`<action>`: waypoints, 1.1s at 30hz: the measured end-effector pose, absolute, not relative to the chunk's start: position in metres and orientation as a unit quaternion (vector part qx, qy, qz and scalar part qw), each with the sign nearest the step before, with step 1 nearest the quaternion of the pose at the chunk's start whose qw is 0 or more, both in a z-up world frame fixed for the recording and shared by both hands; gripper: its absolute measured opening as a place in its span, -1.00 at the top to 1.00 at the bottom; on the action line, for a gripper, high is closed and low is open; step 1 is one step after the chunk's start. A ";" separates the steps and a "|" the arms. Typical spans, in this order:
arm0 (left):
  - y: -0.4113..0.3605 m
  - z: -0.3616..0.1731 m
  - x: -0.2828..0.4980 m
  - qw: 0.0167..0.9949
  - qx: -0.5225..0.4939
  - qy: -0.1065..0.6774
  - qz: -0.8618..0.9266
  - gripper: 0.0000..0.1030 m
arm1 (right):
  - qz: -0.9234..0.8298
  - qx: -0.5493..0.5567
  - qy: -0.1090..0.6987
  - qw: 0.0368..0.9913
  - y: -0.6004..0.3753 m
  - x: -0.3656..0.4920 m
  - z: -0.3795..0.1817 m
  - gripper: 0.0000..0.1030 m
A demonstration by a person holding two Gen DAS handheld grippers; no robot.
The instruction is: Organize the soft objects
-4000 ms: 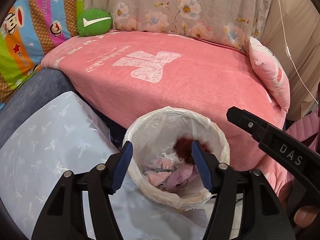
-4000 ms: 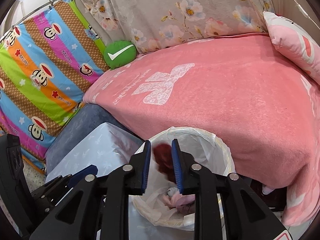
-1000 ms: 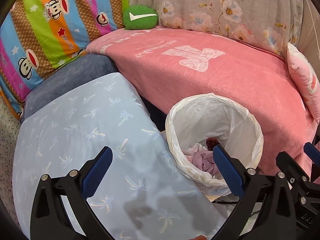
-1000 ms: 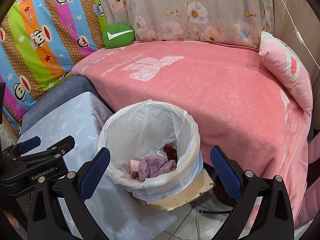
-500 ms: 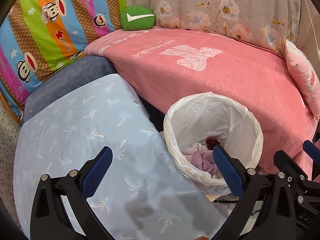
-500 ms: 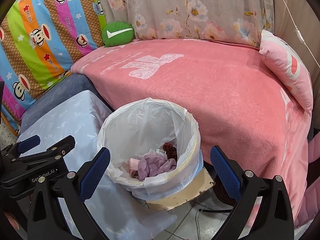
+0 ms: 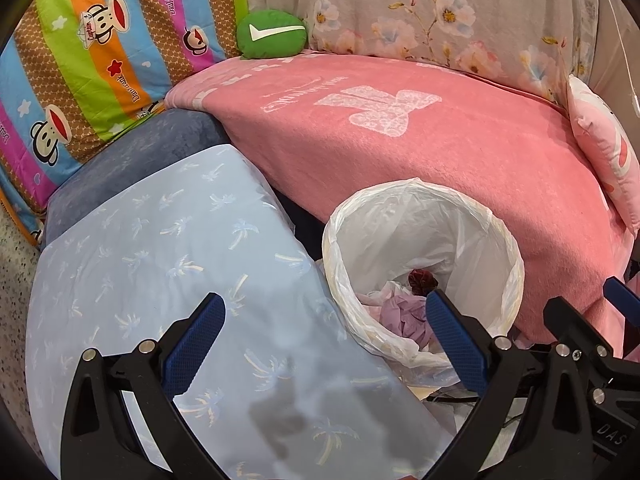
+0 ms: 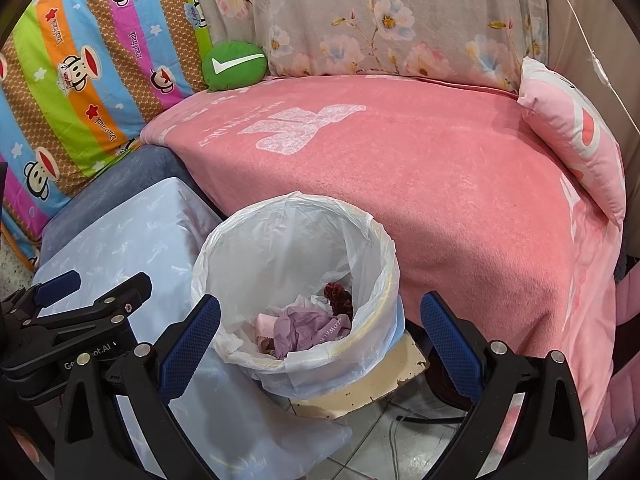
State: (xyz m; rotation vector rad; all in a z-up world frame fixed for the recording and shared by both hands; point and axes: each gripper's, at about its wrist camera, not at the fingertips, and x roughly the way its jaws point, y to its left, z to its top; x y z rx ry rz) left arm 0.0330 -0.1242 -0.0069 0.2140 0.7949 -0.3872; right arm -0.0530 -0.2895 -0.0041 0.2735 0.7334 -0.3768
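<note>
A white-lined bin (image 7: 500, 236) (image 8: 376, 240) stands on the floor against the pink-covered bed. Inside lie a crumpled purple cloth (image 8: 304, 330) (image 7: 400, 312), a pink piece, and a dark red soft object (image 8: 338, 296) (image 7: 420, 278). My left gripper (image 7: 324, 340) hangs open over the light blue palm-print cushion (image 7: 160, 264), its right finger near the bin's rim. My right gripper (image 8: 320, 340) is open wide above the bin, holding nothing. The left gripper (image 8: 76, 304) also shows at the lower left of the right wrist view.
A pink blanket (image 8: 400, 160) covers the bed. A green check-mark cushion (image 8: 234, 65) (image 7: 272, 34) rests at the back, a pink pillow (image 8: 572, 136) at the right, striped monkey bedding (image 7: 80, 60) at the left. A beige board (image 8: 360, 384) and tiled floor lie under the bin.
Four seconds ago my right gripper was nearly shut on the dark red object over the bin; that object now lies in the bin and both grippers are wide open, pulled back.
</note>
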 end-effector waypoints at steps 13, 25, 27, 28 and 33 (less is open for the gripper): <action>-0.124 -0.010 0.033 0.897 0.104 0.388 -0.187 -0.87 | -0.182 0.134 0.356 0.907 -0.290 -0.053 -0.005 -0.90; -0.123 -0.011 0.032 0.895 0.103 0.391 -0.187 -0.87 | -0.182 0.134 0.356 0.907 -0.290 -0.055 -0.007 -0.90; -0.122 -0.012 0.032 0.895 0.103 0.392 -0.187 -0.87 | -0.182 0.134 0.356 0.907 -0.290 -0.055 -0.006 -0.90; -0.122 -0.012 0.032 0.895 0.103 0.393 -0.187 -0.86 | -0.182 0.133 0.357 0.907 -0.290 -0.055 -0.006 -0.90; -0.122 -0.012 0.033 0.894 0.104 0.394 -0.188 -0.87 | -0.183 0.134 0.357 0.906 -0.290 -0.056 -0.007 -0.90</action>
